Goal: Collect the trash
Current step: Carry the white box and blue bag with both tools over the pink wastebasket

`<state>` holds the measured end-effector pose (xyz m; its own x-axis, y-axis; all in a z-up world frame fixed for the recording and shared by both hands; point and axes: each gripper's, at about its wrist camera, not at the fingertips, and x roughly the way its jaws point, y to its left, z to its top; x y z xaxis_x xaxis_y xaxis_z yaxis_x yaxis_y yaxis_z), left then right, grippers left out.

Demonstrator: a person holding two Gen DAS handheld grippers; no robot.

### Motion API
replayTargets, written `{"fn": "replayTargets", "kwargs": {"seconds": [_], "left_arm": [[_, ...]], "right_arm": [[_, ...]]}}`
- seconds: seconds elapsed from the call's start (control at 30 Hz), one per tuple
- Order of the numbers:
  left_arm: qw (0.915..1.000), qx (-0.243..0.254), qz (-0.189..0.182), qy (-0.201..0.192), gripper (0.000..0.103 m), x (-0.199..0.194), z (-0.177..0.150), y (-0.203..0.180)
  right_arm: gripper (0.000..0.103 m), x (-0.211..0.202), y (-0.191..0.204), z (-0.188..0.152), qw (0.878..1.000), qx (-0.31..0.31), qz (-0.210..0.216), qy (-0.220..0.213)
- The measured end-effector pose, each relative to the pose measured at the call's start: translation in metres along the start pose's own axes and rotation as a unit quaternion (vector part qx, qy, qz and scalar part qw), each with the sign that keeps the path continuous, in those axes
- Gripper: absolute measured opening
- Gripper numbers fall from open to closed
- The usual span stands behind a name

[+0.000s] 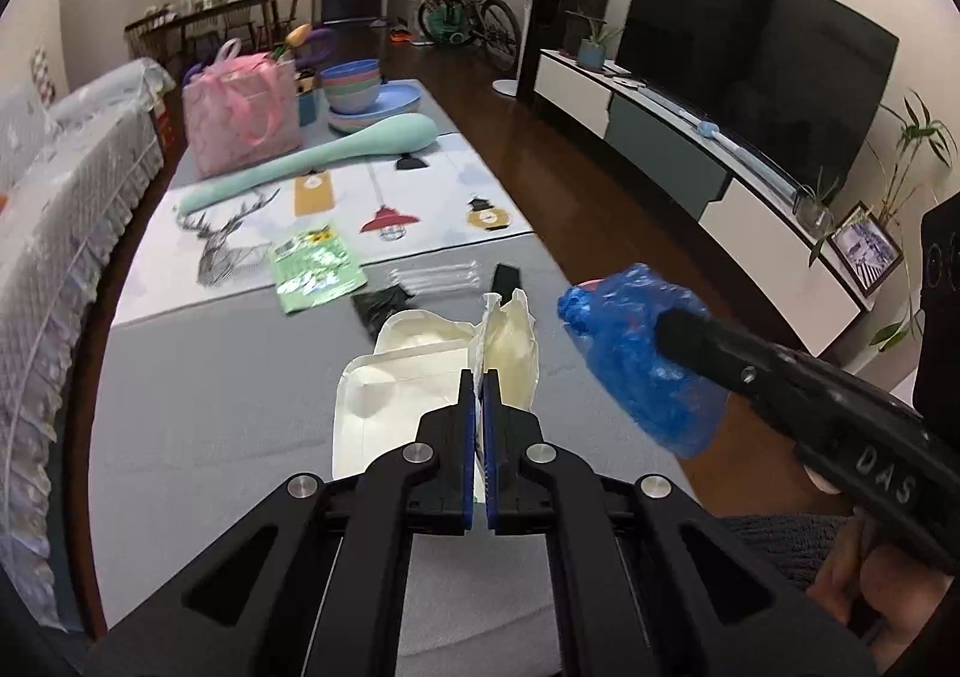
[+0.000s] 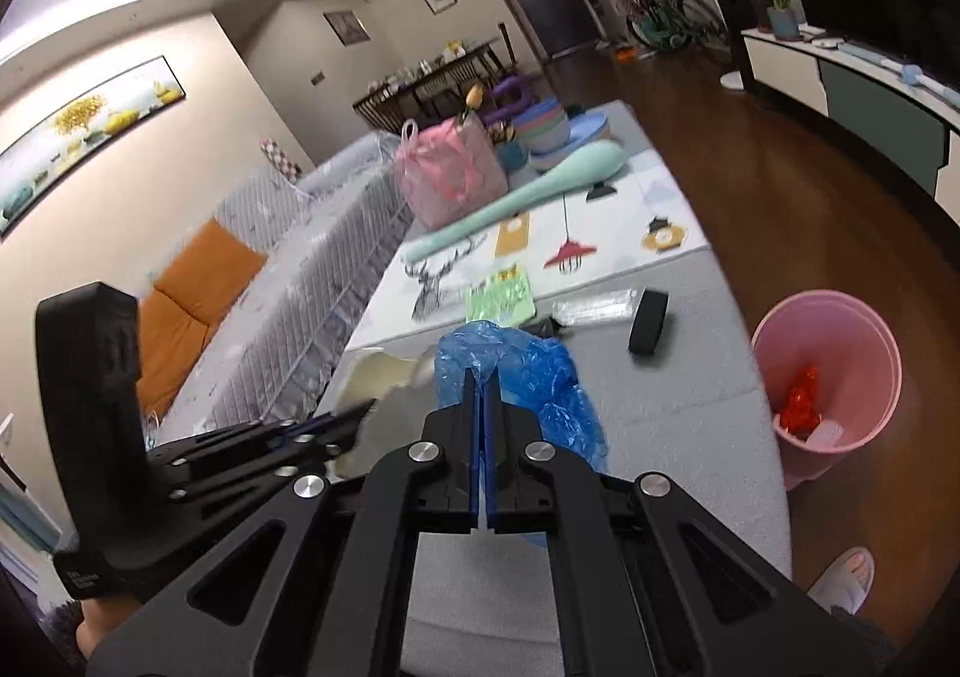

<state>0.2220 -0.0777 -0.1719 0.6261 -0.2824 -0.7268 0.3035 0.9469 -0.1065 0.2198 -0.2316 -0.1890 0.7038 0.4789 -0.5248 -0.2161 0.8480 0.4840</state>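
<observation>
I had the right gripper (image 2: 483, 377) clamped on the crumpled blue bag (image 2: 528, 371) above the table's (image 2: 678, 407) right edge, the pink bin (image 2: 840, 329) lying rightward and below it, while the left gripper (image 1: 478, 377) pinched the cream wrapper (image 1: 510, 341).

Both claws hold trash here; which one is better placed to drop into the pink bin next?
Right, probably. The right claw, shut on the blue bag, is on the bin's side of the table. The left claw, shut on the white wrapper, sits farther from it.
</observation>
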Motion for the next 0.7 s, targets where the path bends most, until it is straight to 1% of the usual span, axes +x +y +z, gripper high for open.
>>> {"fn": "replayTargets", "kwargs": {"seconds": [0.17,0.33,0.43,0.53,0.6,0.7], "left_arm": [[0.9997,0.025,0.002,-0.002,0.002,0.014,0.017,-0.027],[0.999,0.044,0.008,0.0,0.002,0.032,0.031,-0.053],[0.9984,0.056,0.01,-0.002,0.002,0.044,0.041,-0.069],[0.998,0.063,0.01,0.004,0.002,0.059,0.05,-0.081],[0.9978,0.066,0.012,0.004,0.002,0.069,0.057,-0.087],[0.9969,0.077,0.012,0.01,0.002,0.085,0.064,-0.099]], "right_arm": [[0.001,-0.004,-0.017,0.013,1.0,-0.002,0.004,-0.019],[0.001,-0.01,-0.045,0.031,0.999,0.007,0.014,-0.04],[0.001,-0.017,-0.054,0.04,0.999,-0.008,0.008,-0.049],[0.001,-0.022,-0.073,0.054,0.998,-0.01,0.011,-0.064],[0.001,-0.02,-0.091,0.063,0.997,-0.019,0.006,-0.074],[0.001,-0.011,-0.127,0.072,0.997,-0.008,-0.002,-0.076]]}}
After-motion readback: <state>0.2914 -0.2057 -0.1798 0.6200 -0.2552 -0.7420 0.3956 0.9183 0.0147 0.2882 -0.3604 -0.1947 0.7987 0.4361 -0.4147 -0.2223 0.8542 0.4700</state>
